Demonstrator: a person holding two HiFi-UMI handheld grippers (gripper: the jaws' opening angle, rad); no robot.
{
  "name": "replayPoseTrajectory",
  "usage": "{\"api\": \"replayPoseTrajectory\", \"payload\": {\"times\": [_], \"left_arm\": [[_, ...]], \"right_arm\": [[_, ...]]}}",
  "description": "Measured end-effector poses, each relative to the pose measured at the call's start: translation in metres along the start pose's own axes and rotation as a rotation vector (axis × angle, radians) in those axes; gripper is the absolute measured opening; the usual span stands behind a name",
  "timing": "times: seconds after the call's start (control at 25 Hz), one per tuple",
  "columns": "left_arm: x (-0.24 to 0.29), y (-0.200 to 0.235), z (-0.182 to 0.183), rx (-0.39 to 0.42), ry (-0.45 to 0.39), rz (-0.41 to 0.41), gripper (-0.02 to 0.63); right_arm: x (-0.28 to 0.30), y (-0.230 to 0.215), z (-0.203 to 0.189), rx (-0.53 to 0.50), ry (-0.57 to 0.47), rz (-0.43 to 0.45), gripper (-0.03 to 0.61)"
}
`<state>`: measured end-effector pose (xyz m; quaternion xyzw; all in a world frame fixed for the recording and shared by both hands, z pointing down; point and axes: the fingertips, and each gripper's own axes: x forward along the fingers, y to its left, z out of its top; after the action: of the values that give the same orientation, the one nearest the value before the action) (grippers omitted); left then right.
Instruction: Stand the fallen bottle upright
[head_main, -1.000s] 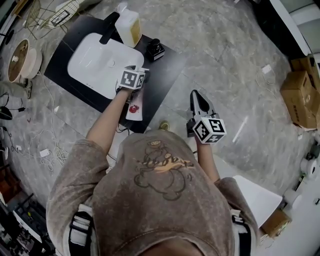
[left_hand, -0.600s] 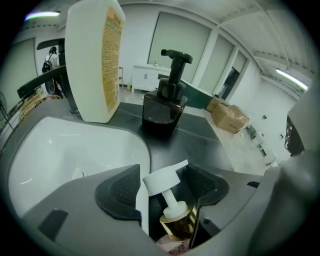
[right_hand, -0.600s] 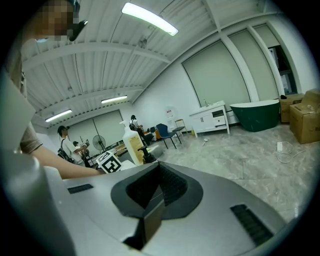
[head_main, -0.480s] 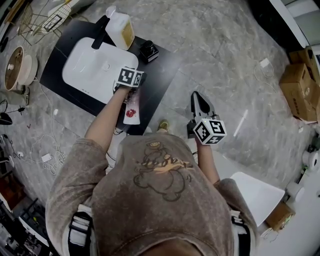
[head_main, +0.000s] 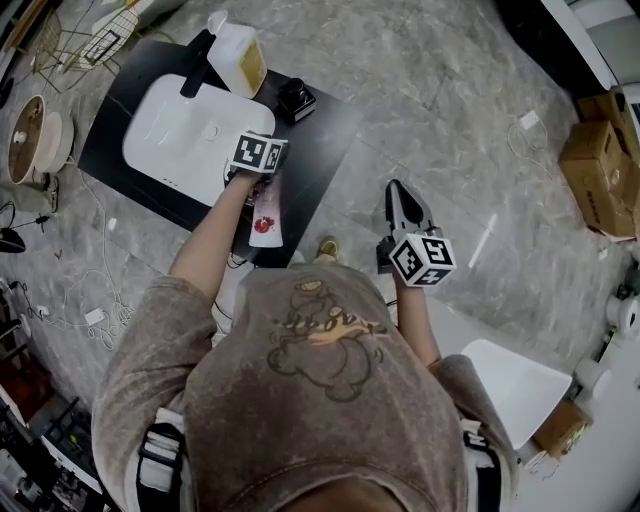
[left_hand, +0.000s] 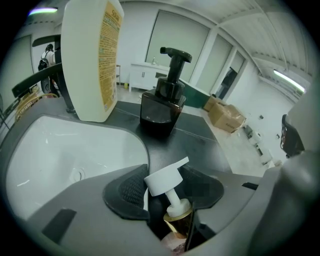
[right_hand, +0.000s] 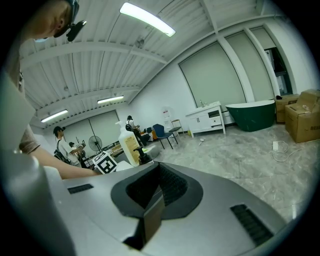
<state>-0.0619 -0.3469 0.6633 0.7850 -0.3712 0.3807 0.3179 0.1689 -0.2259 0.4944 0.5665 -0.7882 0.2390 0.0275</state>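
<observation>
bottle (head_main: 266, 214) at counter (head_main: 322, 140) edge, open floor (head_main: 460, 100) R

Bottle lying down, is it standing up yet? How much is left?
Done: nothing yet; the bottle lies flat on the black counter. In hand: the left gripper has its jaws round the pump neck, and they have just been closing. Left: grip it, tip it upright, let go.
</observation>
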Motion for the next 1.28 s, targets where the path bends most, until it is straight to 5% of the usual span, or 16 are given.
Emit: {"api": "replayPoseTrajectory", "payload": {"times": [0.4,1.28], "left_arm": [[-0.011,0.006,0.001,-0.016,-0.013,-0.008,0.193],[-0.090,-0.018,0.078,0.119,-0.327,0.040,0.192]], "right_arm": [[-0.003,0.001,0.000,0.000,-0.003,-0.002,-0.005],[-0.011,0.018,0.009,-0.026,-0.034,0.034,-0.005]]}}
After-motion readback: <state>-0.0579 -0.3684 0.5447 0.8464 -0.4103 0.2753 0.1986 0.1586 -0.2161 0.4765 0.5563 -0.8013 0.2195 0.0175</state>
